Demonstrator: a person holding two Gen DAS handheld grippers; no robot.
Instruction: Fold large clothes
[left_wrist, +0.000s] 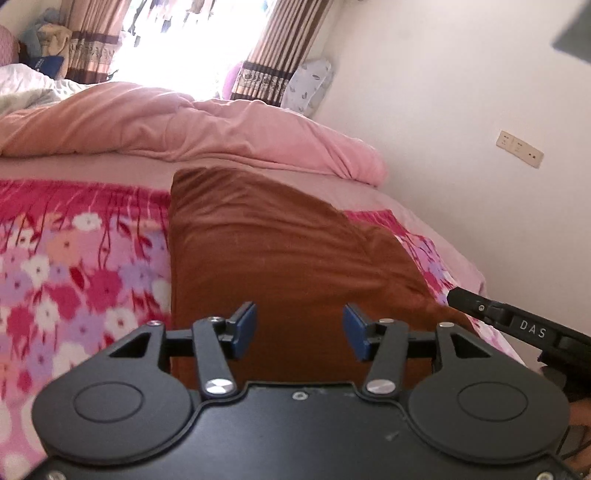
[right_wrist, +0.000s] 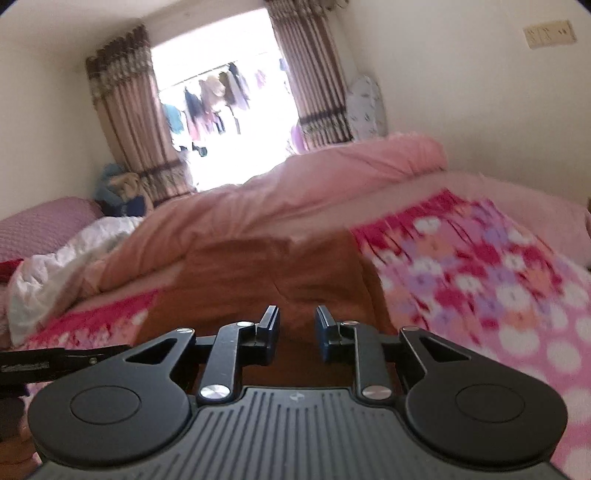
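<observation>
Covering the bed, floral blanket (left_wrist: 74, 258), pink quilt (left_wrist: 207, 125), curtained window (right_wrist: 221, 103)

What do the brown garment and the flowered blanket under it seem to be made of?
Brown garment: probably velvet or velour, matte with a soft sheen along its folds. Flowered blanket: likely plush fleece, with a fuzzy printed surface, though the blur leaves this open.

Left claw (left_wrist: 300, 332): matte black, two blue-padded fingers (left_wrist: 246, 329) on black link bars, silver screws at the pivots, round black discs either side behind them, smooth black plate between with a small centre screw. Right claw (right_wrist: 296, 334): same black build, blue-edged fingers (right_wrist: 325, 334), silver pivot screws, twin discs, but a grey ribbed plate behind. White "DAS" lettering along its black side, seen from the left camera.
</observation>
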